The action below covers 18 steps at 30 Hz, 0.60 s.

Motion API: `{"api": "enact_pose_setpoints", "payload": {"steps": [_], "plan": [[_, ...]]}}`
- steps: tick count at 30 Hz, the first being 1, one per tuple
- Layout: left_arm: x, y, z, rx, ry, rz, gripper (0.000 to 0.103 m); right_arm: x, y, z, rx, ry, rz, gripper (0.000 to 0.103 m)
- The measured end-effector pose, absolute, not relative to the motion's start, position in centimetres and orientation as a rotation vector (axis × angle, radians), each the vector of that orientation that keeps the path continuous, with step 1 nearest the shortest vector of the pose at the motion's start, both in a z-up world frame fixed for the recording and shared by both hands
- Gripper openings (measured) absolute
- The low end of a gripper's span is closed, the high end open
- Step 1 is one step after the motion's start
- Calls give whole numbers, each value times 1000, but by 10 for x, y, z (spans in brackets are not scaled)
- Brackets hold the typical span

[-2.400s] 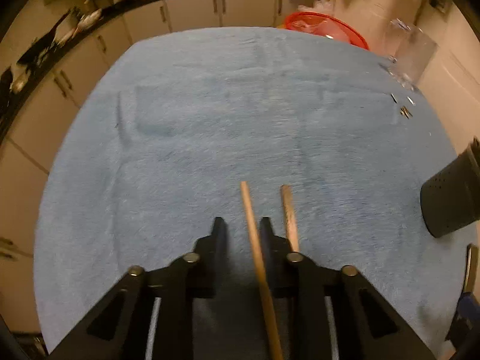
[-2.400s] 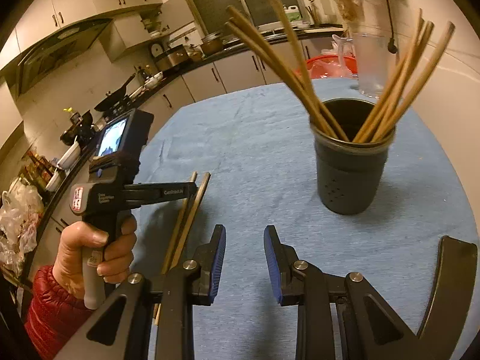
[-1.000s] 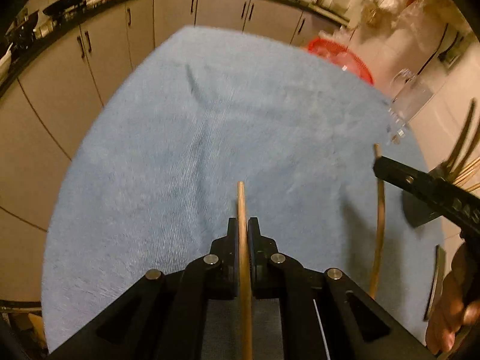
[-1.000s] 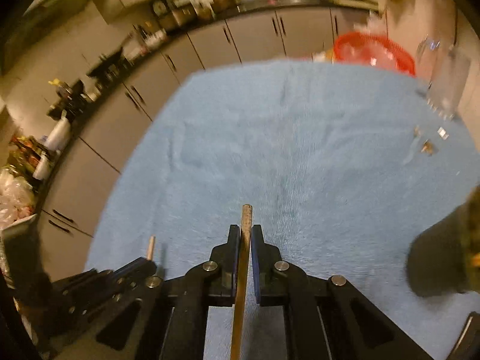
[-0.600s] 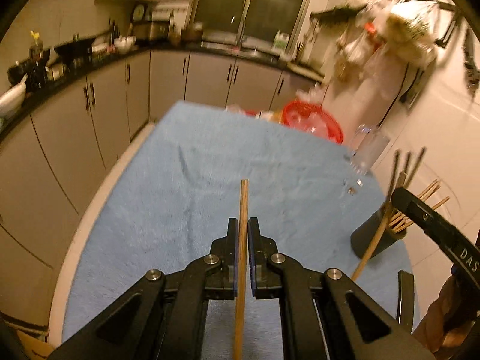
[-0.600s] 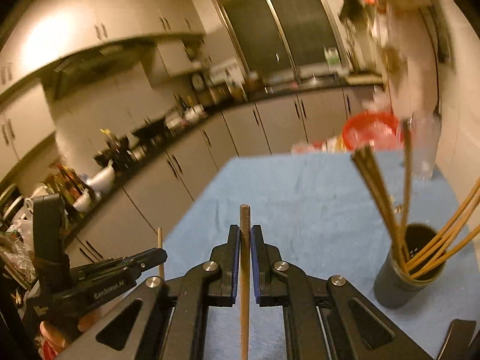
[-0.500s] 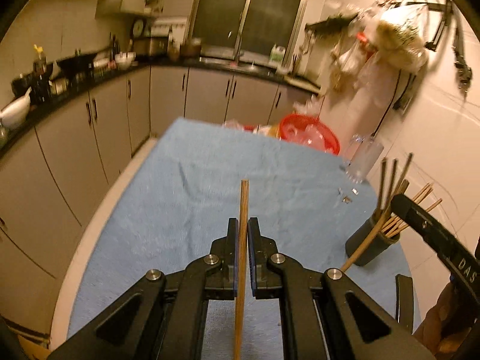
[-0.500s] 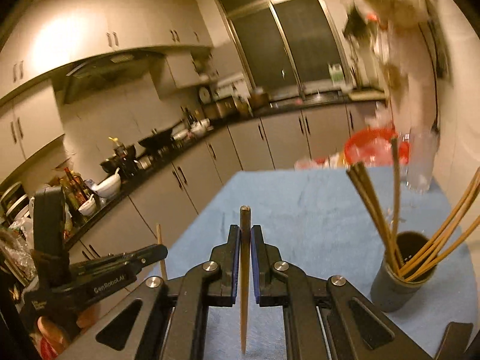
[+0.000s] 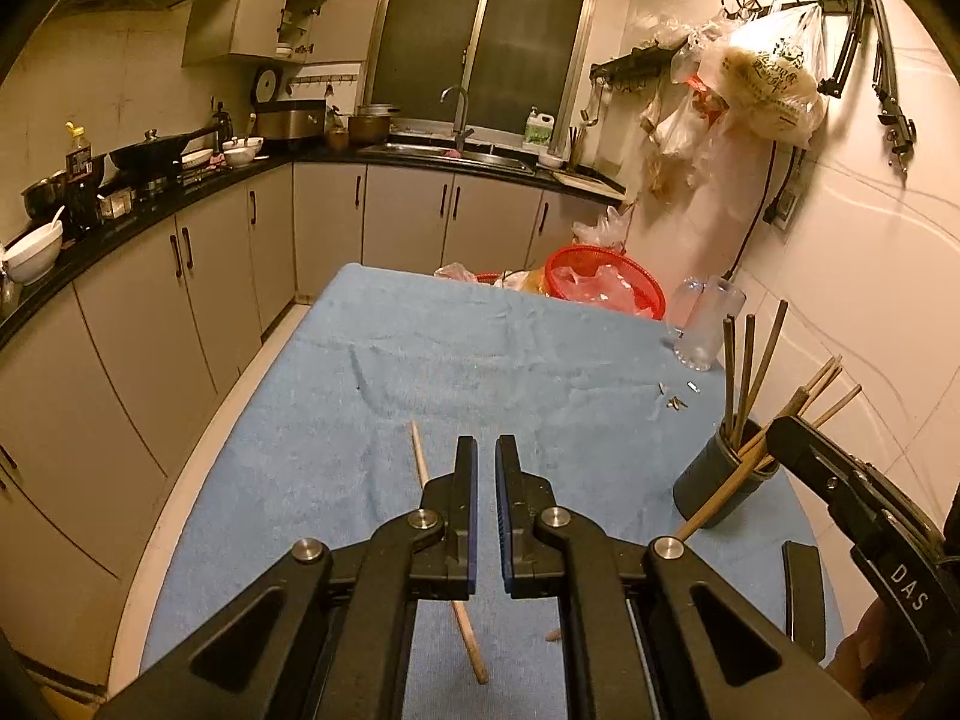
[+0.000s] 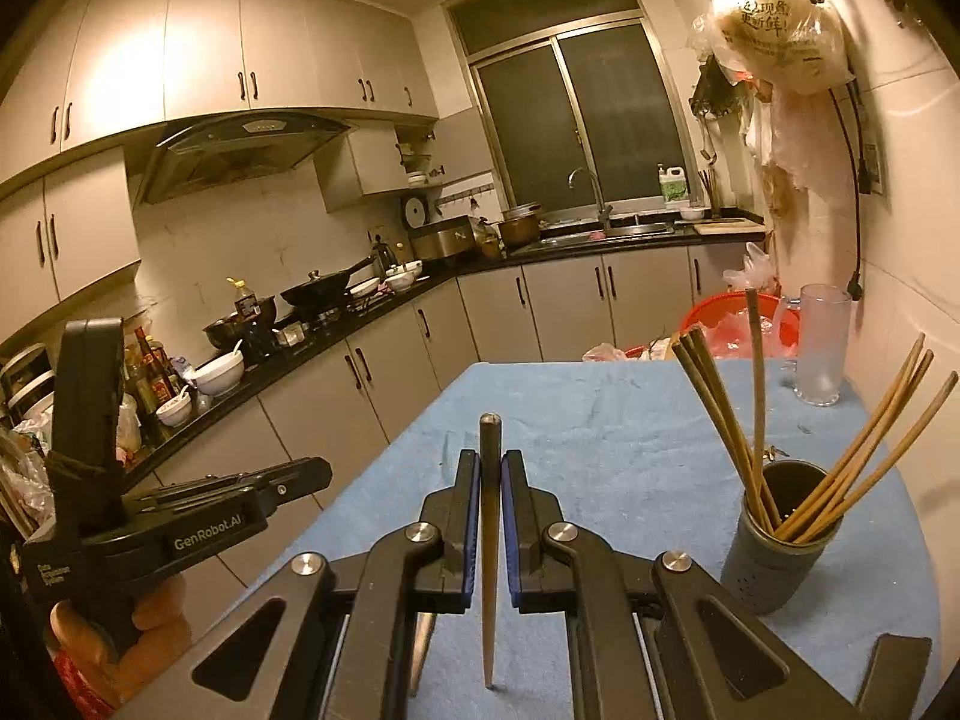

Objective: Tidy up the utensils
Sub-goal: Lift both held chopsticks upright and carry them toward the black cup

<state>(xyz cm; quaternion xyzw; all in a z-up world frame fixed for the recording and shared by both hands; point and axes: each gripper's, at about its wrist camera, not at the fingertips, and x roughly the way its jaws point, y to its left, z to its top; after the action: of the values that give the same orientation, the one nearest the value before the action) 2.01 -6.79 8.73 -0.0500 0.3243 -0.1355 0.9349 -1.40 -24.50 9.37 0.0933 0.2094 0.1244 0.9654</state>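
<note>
A wooden chopstick [image 9: 447, 546] lies aslant on the blue cloth [image 9: 480, 354], just left of and under my left gripper [image 9: 486, 444]. That gripper is shut with nothing between its pads; it also shows at the left of the right wrist view [image 10: 318, 471]. My right gripper [image 10: 490, 456] is shut on a darker chopstick [image 10: 489, 540], which stands almost upright with its thin end down. A dark round holder [image 10: 774, 546] with several chopsticks stands to its right. In the left wrist view the right gripper [image 9: 780, 429] hangs close beside the holder [image 9: 714, 492].
At the table's far end are a red basket [image 9: 600, 282] and a clear glass mug [image 10: 819, 348]. Small metal bits [image 9: 678, 399] lie near the holder. A flat black part [image 9: 801, 588] rests at the right edge. Cupboards run along the left, a tiled wall on the right.
The chopstick that stood between the left gripper's jaws has left them and now lies on the cloth. Both views tilted up a little. The right gripper kept its chopstick.
</note>
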Motion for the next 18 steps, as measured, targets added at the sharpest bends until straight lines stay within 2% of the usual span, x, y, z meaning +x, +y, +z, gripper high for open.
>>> {"api": "enact_pose_setpoints", "payload": {"steps": [5,7,8,9,15,18], "plan": [[43,-65,70,-125,782,-274,6,-16,-254,95,215,420,243,8],[70,-64,50,-131,879,-263,13,-18,-257,97,214,413,241,8],[81,-64,40,-147,925,-269,25,-18,-257,98,212,412,237,8],[99,-63,26,-174,994,-278,29,-19,-258,98,214,411,233,8],[175,-67,-27,-214,1175,-178,28,-20,-264,99,226,409,230,7],[197,-78,-43,-189,1210,-178,28,-20,-268,100,230,410,224,7]]}}
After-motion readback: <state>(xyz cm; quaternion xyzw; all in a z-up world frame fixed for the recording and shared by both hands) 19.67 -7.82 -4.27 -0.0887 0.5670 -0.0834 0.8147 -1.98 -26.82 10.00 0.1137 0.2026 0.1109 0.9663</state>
